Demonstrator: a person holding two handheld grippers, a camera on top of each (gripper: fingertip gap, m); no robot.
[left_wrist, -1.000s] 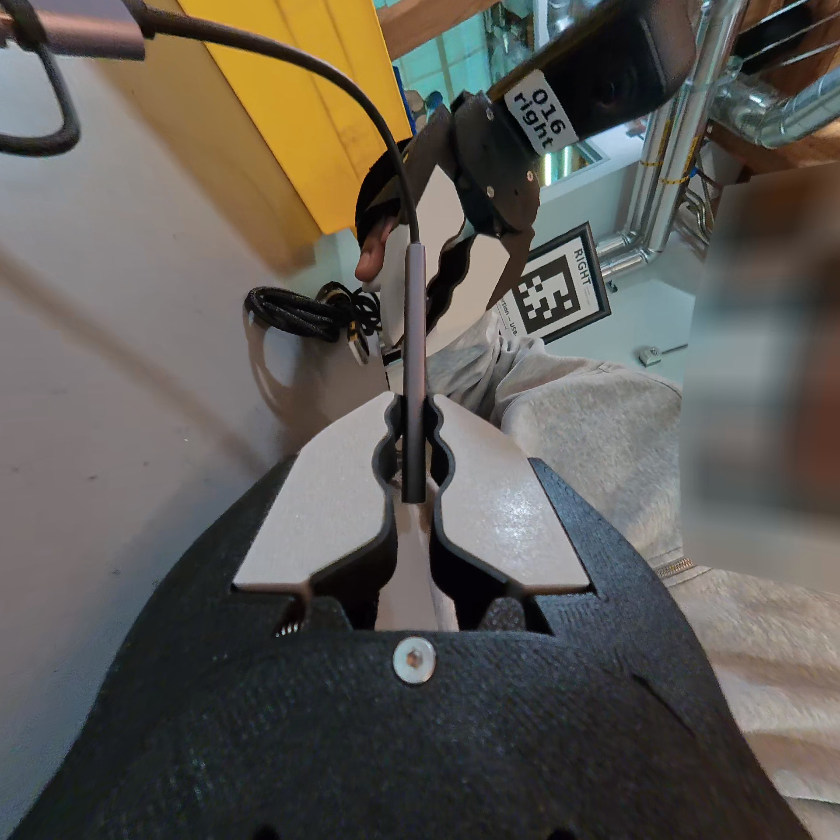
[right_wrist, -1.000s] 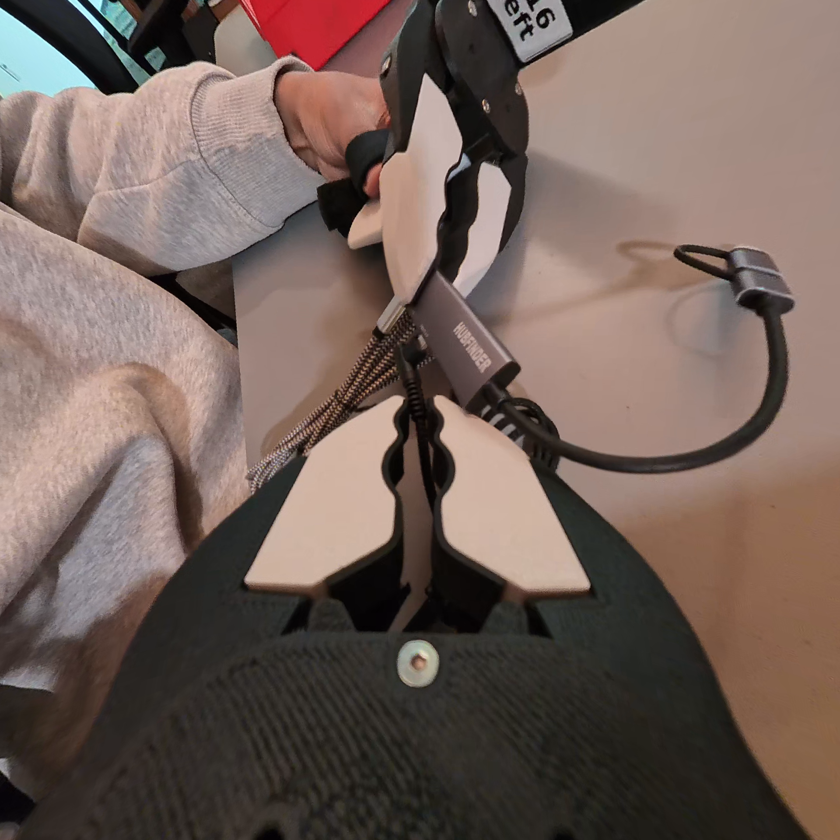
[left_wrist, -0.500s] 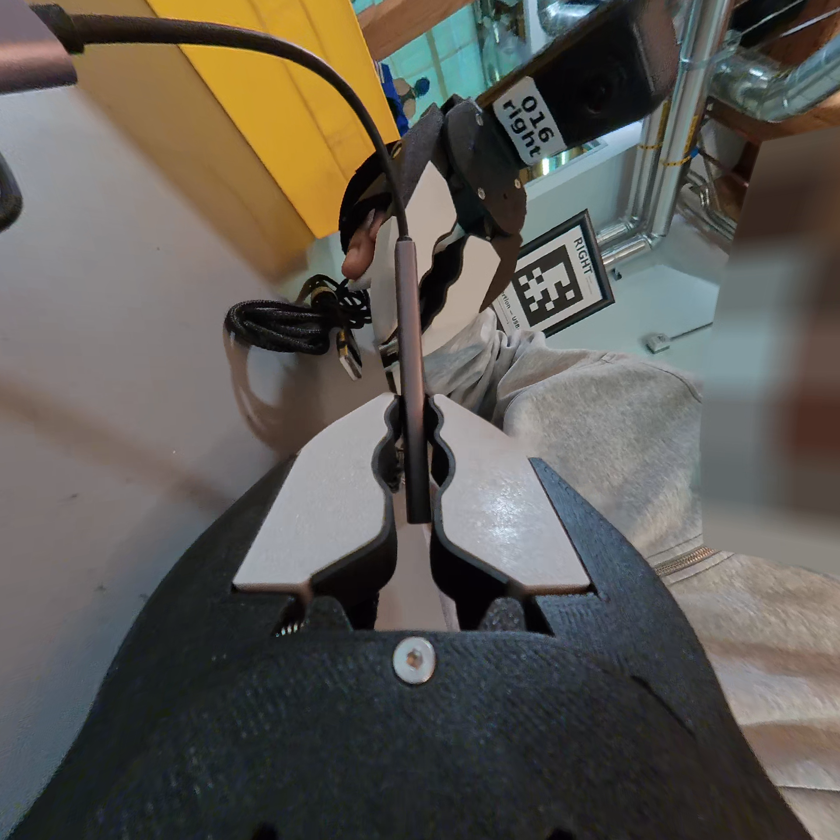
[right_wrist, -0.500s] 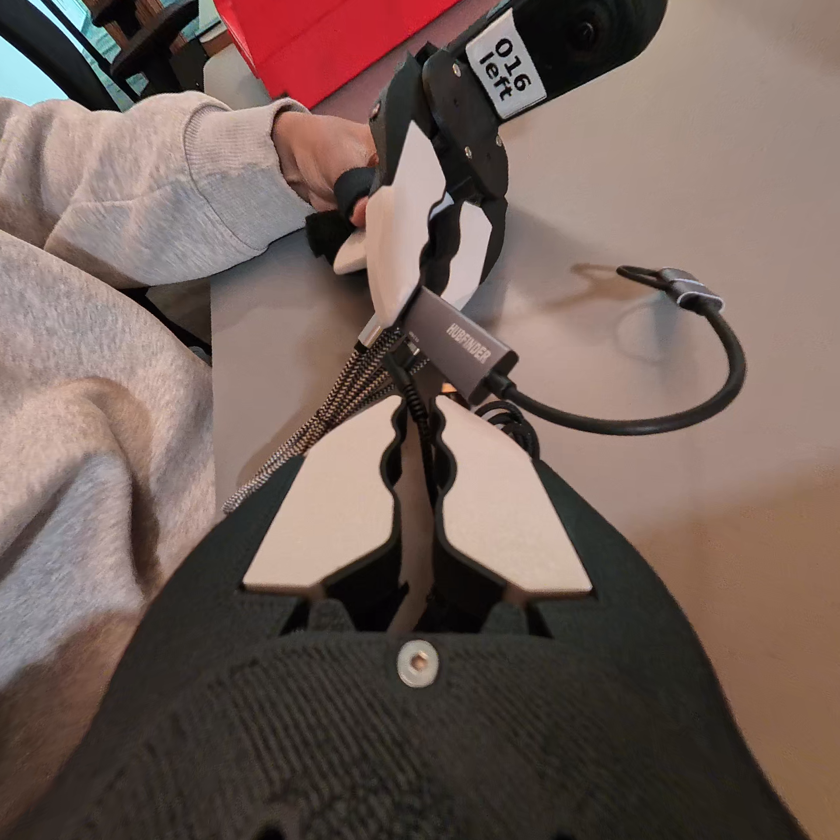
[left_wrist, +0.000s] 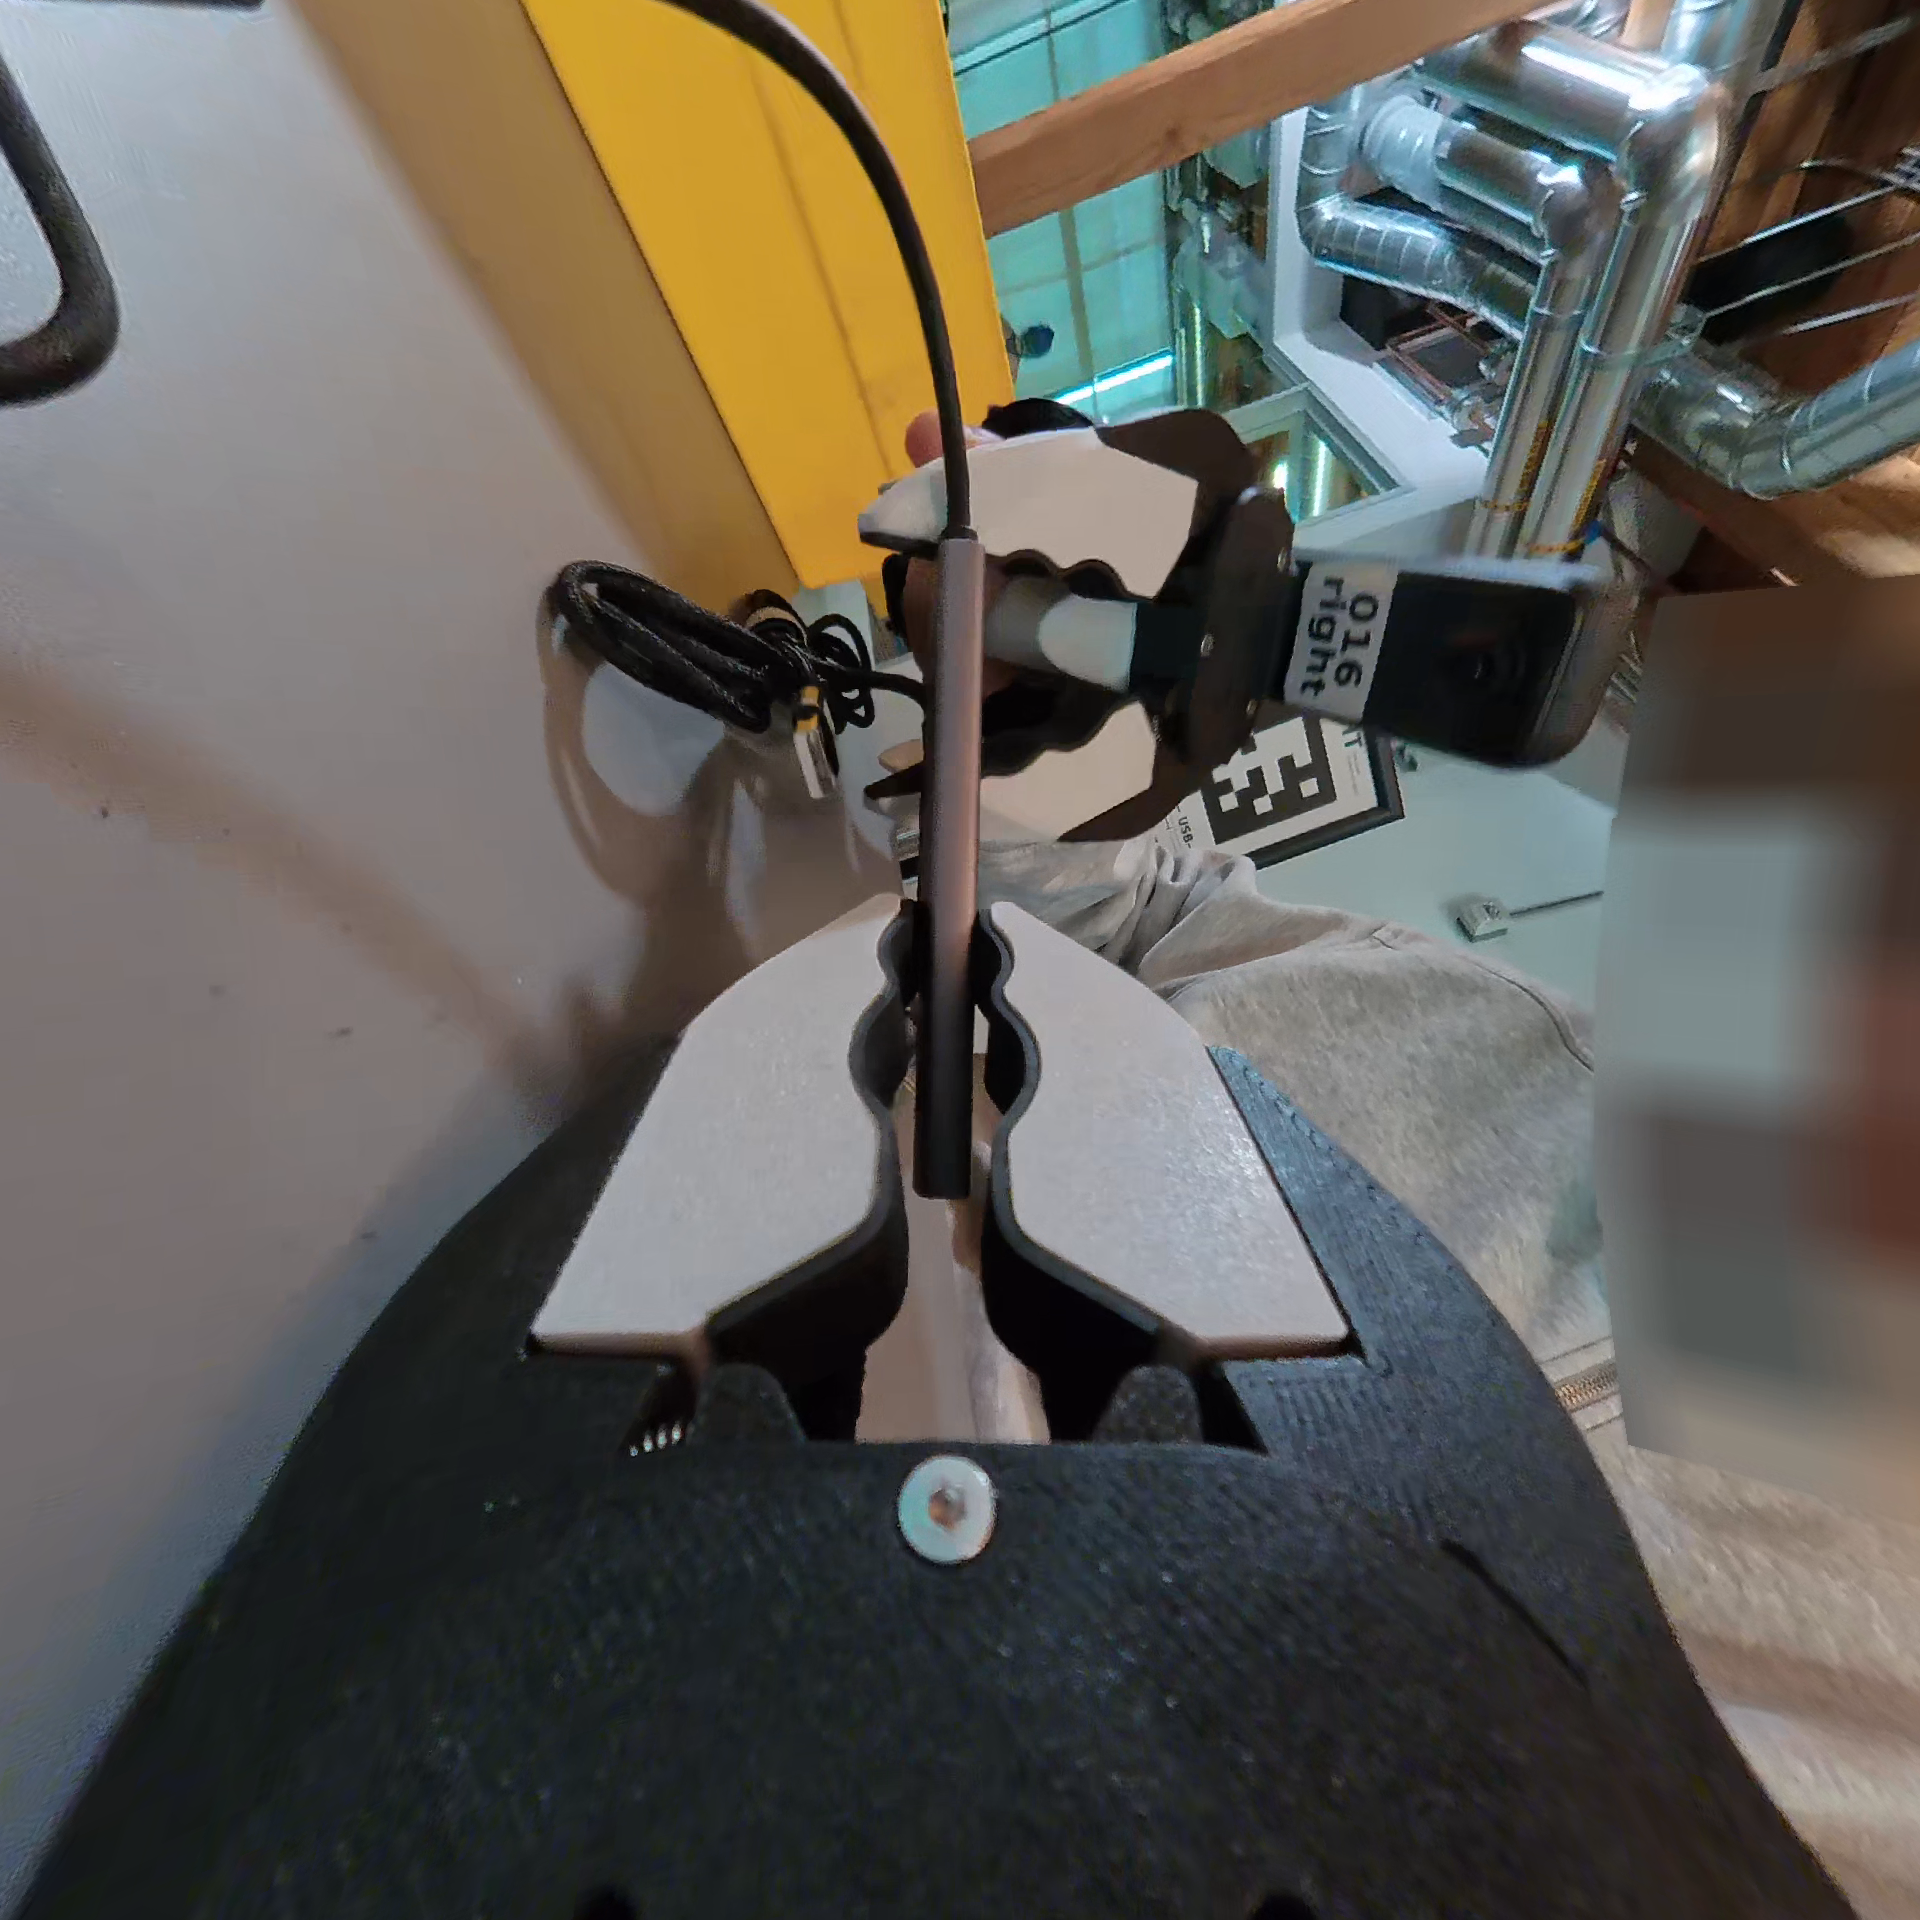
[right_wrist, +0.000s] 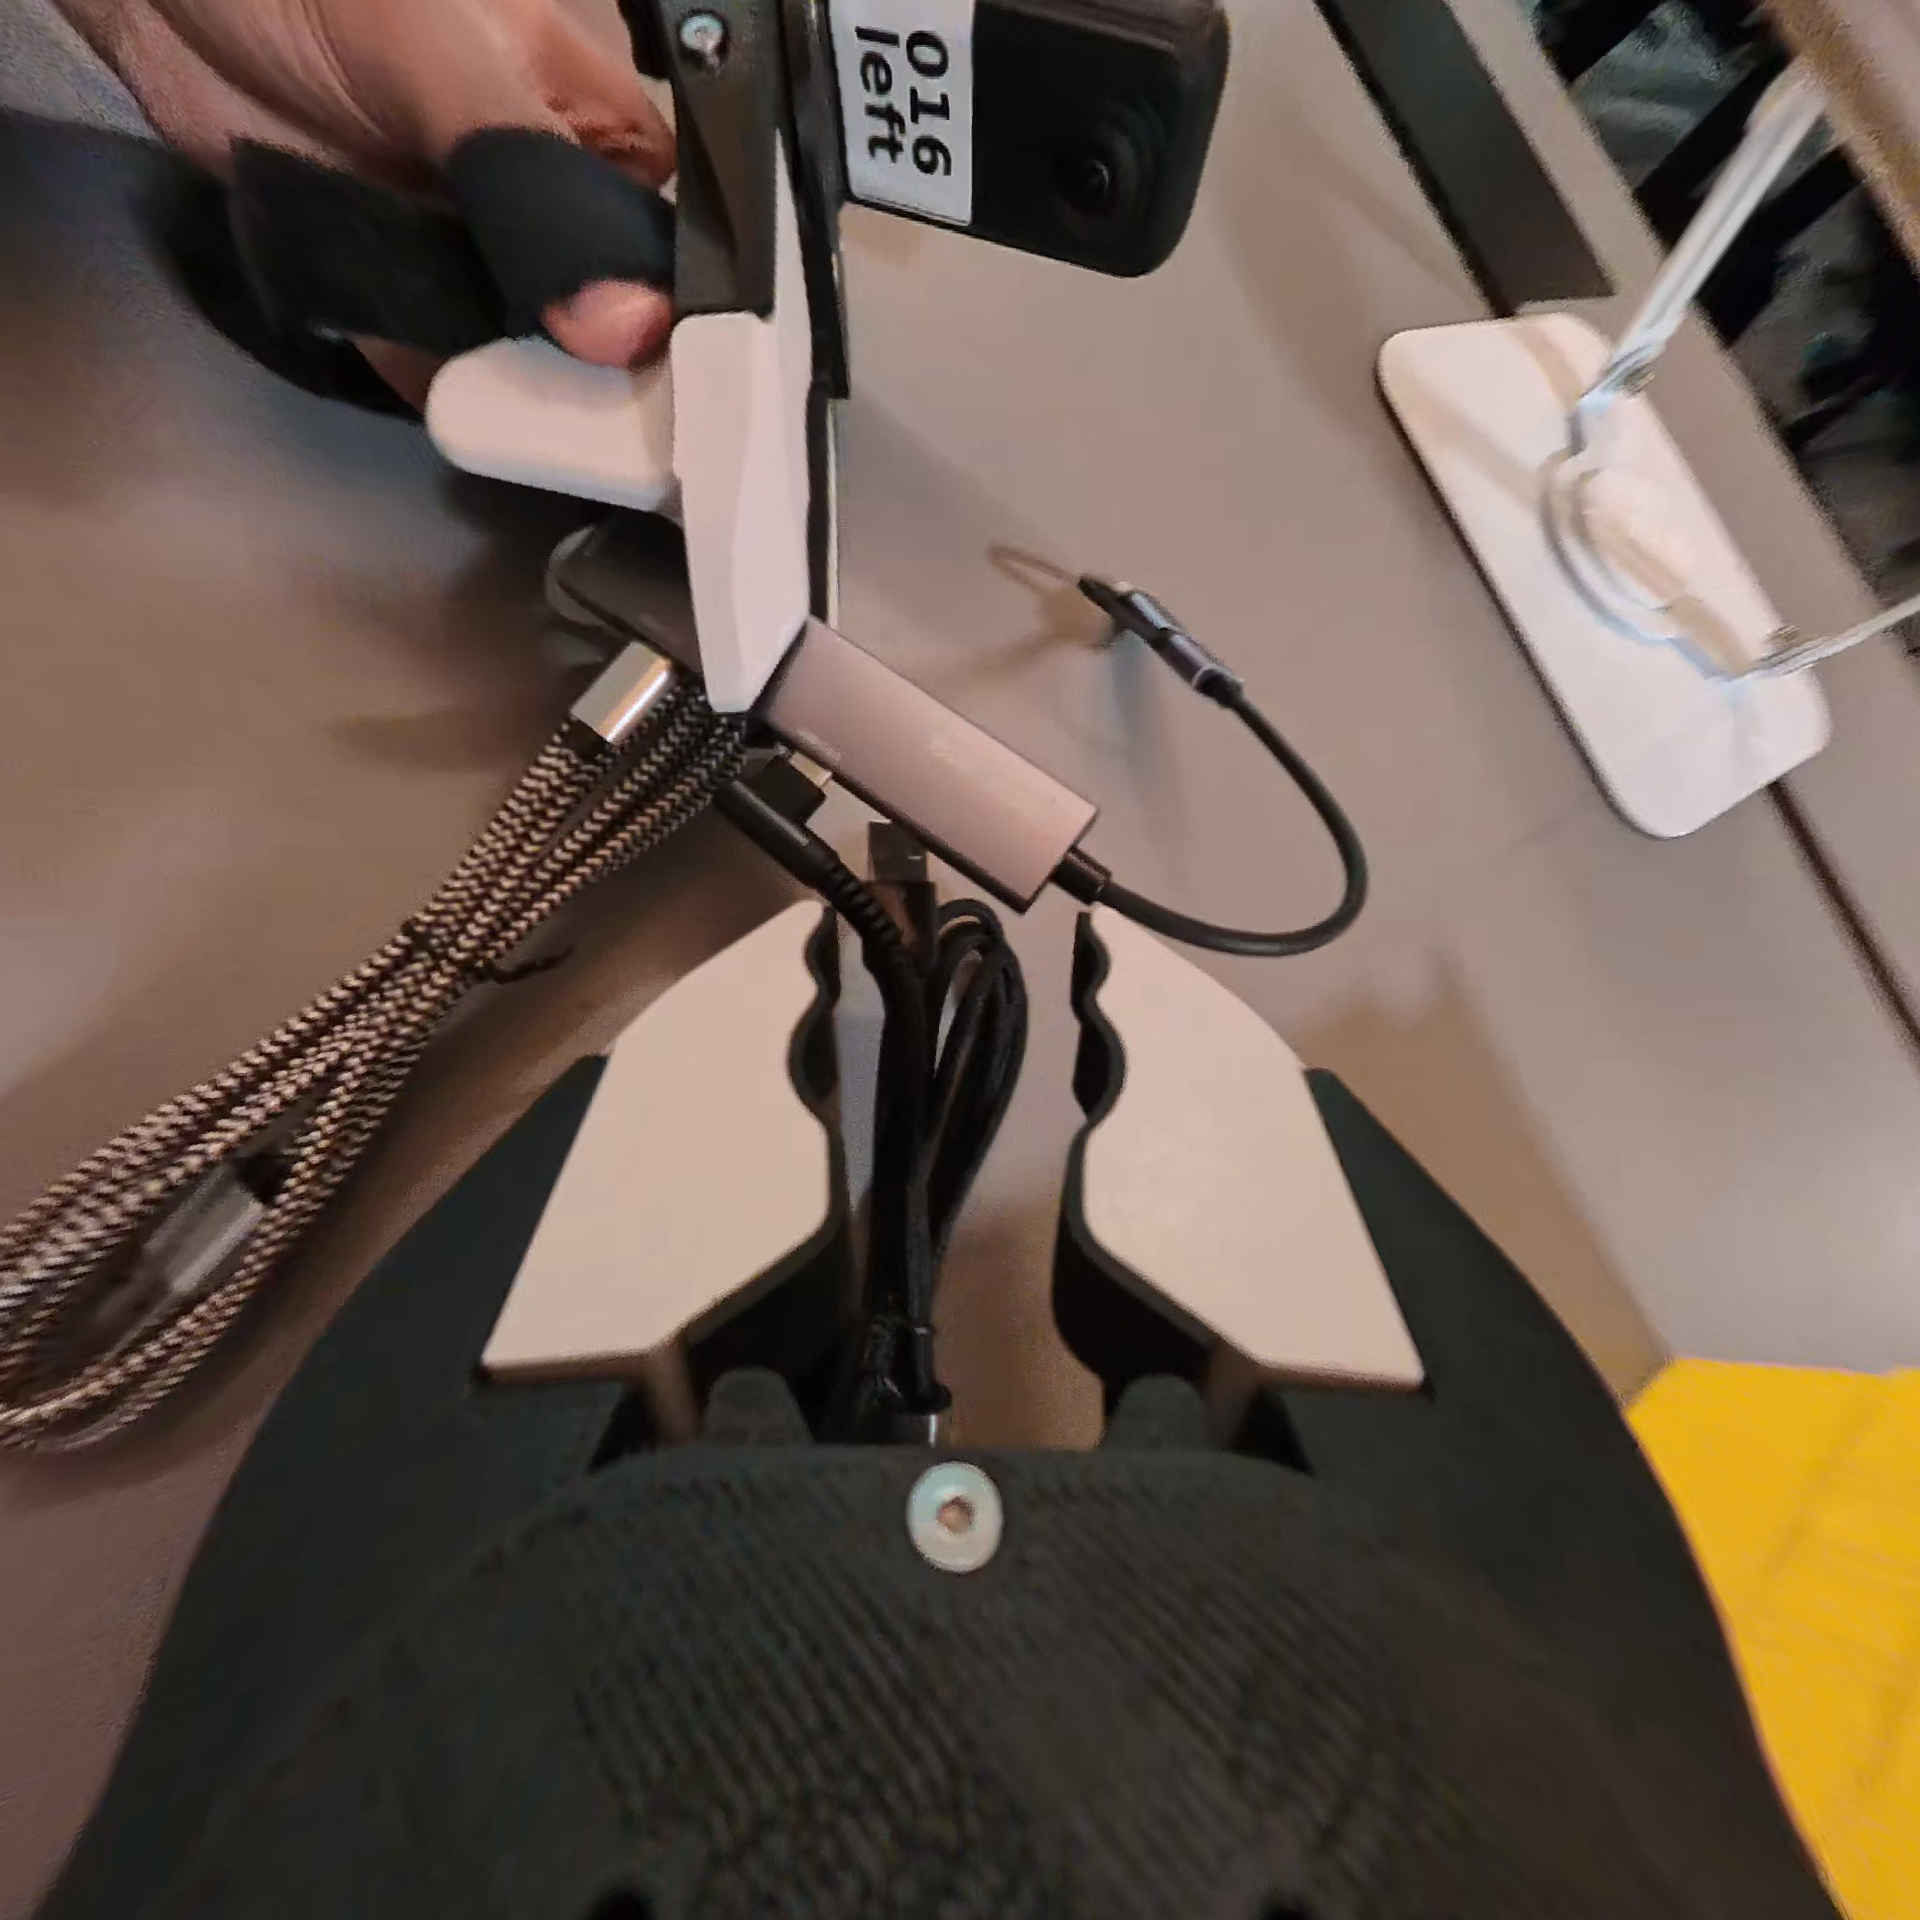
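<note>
Grey slim metal hub (left_wrist: 951, 935) sits clamped edge-on in my left gripper (left_wrist: 945, 966); my right gripper (right_wrist: 951, 935) hangs spread around the black braided cable (right_wrist: 935, 1091), whose loose plug hovers just beside the hub's ports. I'd keep the hub steady

The left claw (left_wrist: 943, 1023) is clamped tight, its two pale fingers (left_wrist: 748, 1132) nearly meeting around a thin grey bar that stands edge-on between them. The right claw (right_wrist: 948, 977) is spread wide, fingers (right_wrist: 696, 1143) well apart with black cable lying loose in the gap. A bare hand (right_wrist: 416, 94) grips the left claw's handle through a black strap.
</note>
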